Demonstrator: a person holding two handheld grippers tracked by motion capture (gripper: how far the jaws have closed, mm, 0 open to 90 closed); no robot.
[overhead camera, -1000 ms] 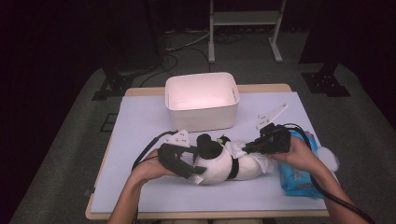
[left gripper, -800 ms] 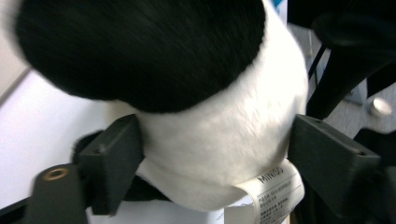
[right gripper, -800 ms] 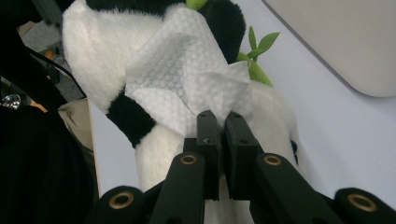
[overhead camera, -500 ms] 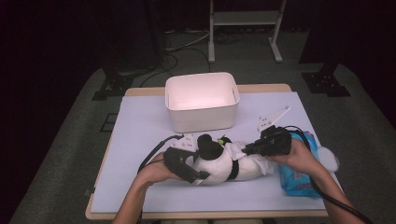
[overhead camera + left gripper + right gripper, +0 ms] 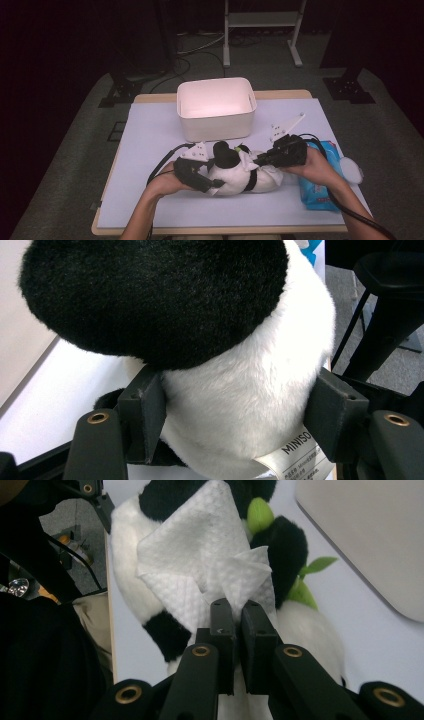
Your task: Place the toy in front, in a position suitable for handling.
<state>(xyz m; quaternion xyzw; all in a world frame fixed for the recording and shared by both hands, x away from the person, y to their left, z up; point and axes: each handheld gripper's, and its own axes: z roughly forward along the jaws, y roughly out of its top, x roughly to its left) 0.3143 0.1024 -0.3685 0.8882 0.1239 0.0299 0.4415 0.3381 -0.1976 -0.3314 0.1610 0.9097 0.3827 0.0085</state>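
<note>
High view, table: we see a flat table point(image 5: 150, 150) with a smooth pale lilac top and a wooden edge, standing on grey carpet.
High view, toy: a soft plush panda point(image 5: 240, 172), black and white and rounded, lies on its side near the front middle of the table, between our two hands.
High view, box: a white plastic box point(image 5: 216, 107) with rounded corners and glossy walls stands behind the toy, apart from it.
High view, pack: a crinkly blue packet of wipes point(image 5: 320, 175) lies at the right, partly under our right forearm.
High view, tongs: the left gripper point(image 5: 212, 182), matte black, sits at the toy's left end; the right gripper point(image 5: 257, 160) points at its upper side.
Left gripper view, toy: short dense fur, a black dome above a white bulge, with a papery printed label point(image 5: 295, 455) hanging at the bottom.
Left gripper view, jaws: the blocky black jaws have just been closing, and both pads now press into the white fur on either side.
Right gripper view, wipe: a white, dimpled, crumpled wipe point(image 5: 200, 555) is draped over the panda's body, beside small green felt leaves point(image 5: 300, 580).
Right gripper view, jaws: nearly closed, pinching a fold of the wipe.
</note>
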